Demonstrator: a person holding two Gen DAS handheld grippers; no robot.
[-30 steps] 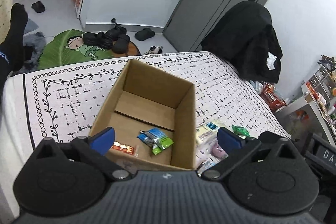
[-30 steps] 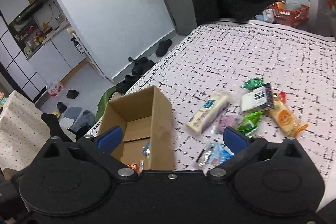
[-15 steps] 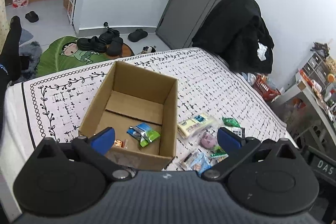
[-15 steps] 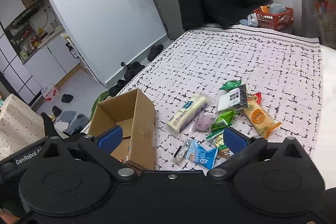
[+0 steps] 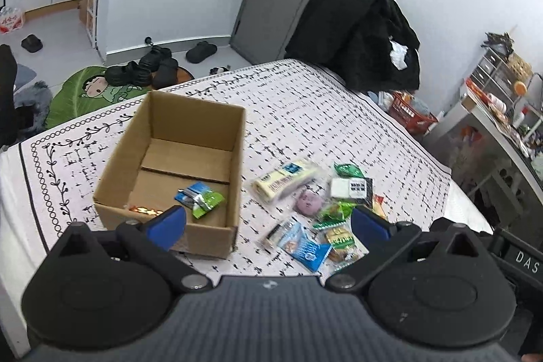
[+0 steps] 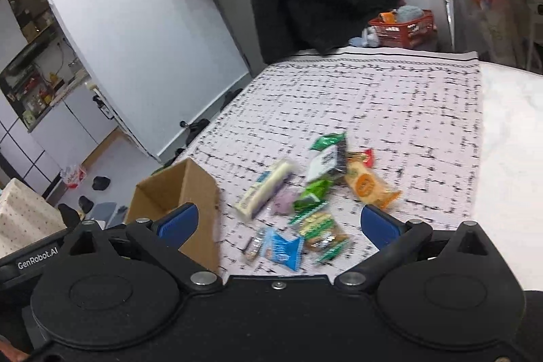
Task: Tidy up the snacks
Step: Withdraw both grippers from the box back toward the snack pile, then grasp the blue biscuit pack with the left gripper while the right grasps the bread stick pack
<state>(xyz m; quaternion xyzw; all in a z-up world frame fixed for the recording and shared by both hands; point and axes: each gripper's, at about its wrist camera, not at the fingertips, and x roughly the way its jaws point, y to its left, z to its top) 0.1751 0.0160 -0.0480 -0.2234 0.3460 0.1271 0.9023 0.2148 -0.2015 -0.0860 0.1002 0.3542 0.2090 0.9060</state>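
Note:
An open cardboard box [image 5: 237, 138] stands on the patterned tablecloth [image 5: 305, 111]. Inside lie a blue-green packet [image 5: 201, 197] and an orange packet [image 5: 146, 210]. To its right is a pile of snacks: a long cream bar [image 5: 285, 180], a purple sweet [image 5: 308, 202], a blue packet [image 5: 307, 248] and green packets [image 5: 334, 212]. My left gripper [image 5: 268, 223] is open and empty, held above the box's near corner. In the right wrist view my right gripper [image 6: 276, 224] is open and empty above the snack pile [image 6: 305, 192], with the box [image 6: 197, 189] at the left.
A chair draped with black clothes [image 5: 359, 29] stands beyond the table's far edge. A red basket [image 5: 410, 114] and a cluttered shelf [image 5: 502, 97] are at the right. Shoes [image 5: 142, 70] and a green mat [image 5: 85, 90] lie on the floor at the left.
Both grippers have drawn back and up from the table, so the box and snacks look smaller and farther. Both stayed open and empty. The right view has swung toward the snack pile.

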